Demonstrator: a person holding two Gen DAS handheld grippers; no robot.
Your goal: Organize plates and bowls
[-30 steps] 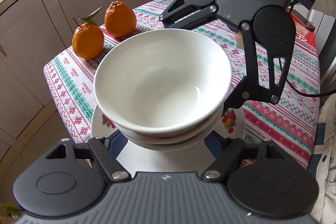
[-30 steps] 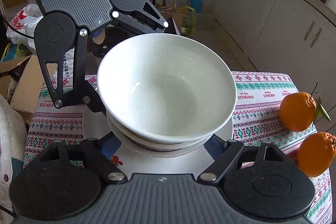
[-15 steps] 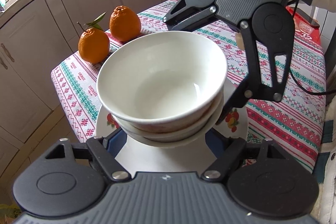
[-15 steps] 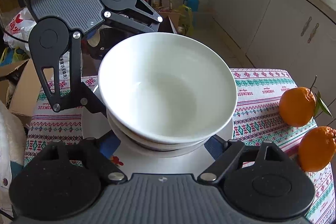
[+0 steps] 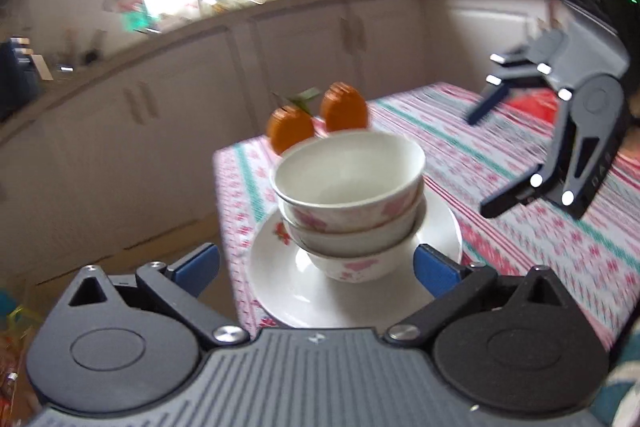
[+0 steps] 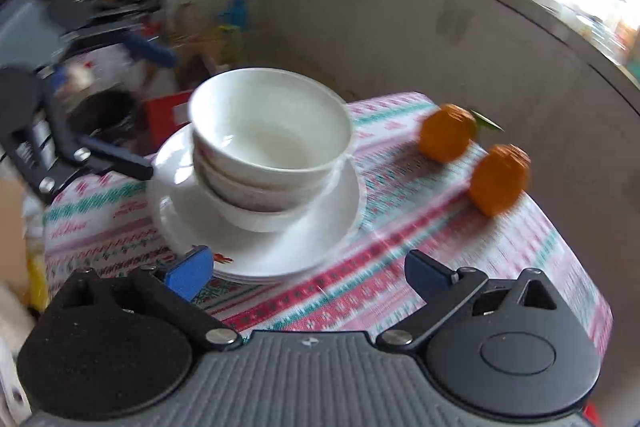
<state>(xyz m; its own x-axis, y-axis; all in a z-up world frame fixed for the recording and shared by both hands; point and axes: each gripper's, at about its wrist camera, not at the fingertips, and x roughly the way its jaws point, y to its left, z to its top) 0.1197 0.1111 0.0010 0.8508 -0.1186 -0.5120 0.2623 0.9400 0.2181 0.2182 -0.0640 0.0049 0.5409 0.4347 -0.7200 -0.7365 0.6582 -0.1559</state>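
Note:
Three white bowls with pink flowers (image 5: pixel 348 203) stand nested on a stack of white plates (image 5: pixel 280 283) on the patterned tablecloth. They also show in the right wrist view: the bowls (image 6: pixel 268 143) on the plates (image 6: pixel 332 227). My left gripper (image 5: pixel 316 265) is open and empty, drawn back at the near rim of the plates. My right gripper (image 6: pixel 308 269) is open and empty, drawn back from the plates' edge. Each gripper appears in the other's view, the right one (image 5: pixel 486 161) and the left one (image 6: pixel 156 111), both away from the stack.
Two oranges (image 5: pixel 316 119) lie behind the stack near the table's far corner, and show to the right in the right wrist view (image 6: pixel 472 155). The stack sits close to the table edge (image 5: pixel 224 227). Kitchen cabinets (image 5: pixel 160 99) stand beyond.
Both grippers have let go of the plate stack and pulled back and up from it. The stack now rests on the table. Both views are motion-blurred.

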